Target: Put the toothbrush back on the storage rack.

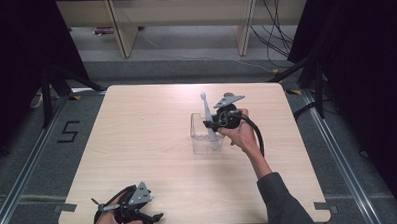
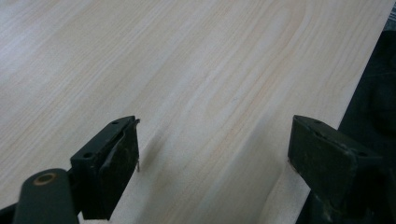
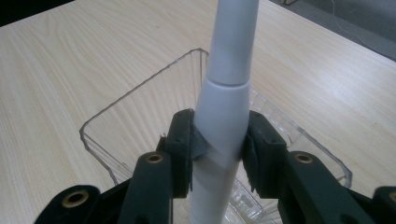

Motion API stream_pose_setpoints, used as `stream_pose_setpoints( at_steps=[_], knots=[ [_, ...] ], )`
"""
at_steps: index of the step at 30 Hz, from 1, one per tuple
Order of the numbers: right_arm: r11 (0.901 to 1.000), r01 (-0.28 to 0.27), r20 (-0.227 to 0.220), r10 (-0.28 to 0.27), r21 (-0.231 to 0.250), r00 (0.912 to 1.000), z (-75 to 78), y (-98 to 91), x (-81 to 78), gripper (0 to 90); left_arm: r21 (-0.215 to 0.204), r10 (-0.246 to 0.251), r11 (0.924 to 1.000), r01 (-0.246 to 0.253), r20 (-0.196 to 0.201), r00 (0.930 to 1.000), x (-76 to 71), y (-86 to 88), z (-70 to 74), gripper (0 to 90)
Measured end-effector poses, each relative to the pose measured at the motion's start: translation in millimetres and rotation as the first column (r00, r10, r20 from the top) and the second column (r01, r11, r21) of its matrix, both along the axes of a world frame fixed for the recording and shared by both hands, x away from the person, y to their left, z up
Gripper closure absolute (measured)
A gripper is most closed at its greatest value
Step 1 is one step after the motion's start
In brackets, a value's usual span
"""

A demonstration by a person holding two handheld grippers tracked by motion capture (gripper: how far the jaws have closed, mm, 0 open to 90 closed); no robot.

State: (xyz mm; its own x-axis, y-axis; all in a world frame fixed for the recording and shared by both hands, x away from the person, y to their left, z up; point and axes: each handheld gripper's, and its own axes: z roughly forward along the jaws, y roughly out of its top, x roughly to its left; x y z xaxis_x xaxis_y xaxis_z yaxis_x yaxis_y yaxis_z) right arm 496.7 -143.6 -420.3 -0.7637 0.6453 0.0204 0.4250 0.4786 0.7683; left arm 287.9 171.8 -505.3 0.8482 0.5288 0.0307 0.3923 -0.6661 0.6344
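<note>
The electric toothbrush (image 3: 224, 93) runs out of the right gripper view at top and bottom, so its head and base are cut off there. In the high view its head is too small to make out. The clear container (image 3: 140, 107) loses its near wall behind the jaws pressing on the toothbrush.

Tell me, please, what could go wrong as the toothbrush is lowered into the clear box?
The right gripper clamps the white electric toothbrush by its smooth round handle, so it might slip or twist. The clear plastic box looks light and nothing holds it: a nudge on its rim might slide or tip it, since the left gripper rests far away.
</note>
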Motion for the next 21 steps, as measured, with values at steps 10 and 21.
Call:
stream_pose_setpoints(
  at_steps=[10,21],
  knots=[
    [0.9994,-0.001,-0.002,0.001,-0.035,1.0,-3.9,8.4,3.4,65.8,-0.004,0.007,1.0,-0.007,-0.005,1.0,-0.9,-0.4,-0.2,15.7],
    [0.9976,-0.012,-0.029,0.01,-0.069,0.9995,-3.9,17.1,7.3,65.7,-0.015,0.018,0.9997,-0.018,-0.002,0.9998,-2.3,-0.5,-0.2,15.8]
  ],
)
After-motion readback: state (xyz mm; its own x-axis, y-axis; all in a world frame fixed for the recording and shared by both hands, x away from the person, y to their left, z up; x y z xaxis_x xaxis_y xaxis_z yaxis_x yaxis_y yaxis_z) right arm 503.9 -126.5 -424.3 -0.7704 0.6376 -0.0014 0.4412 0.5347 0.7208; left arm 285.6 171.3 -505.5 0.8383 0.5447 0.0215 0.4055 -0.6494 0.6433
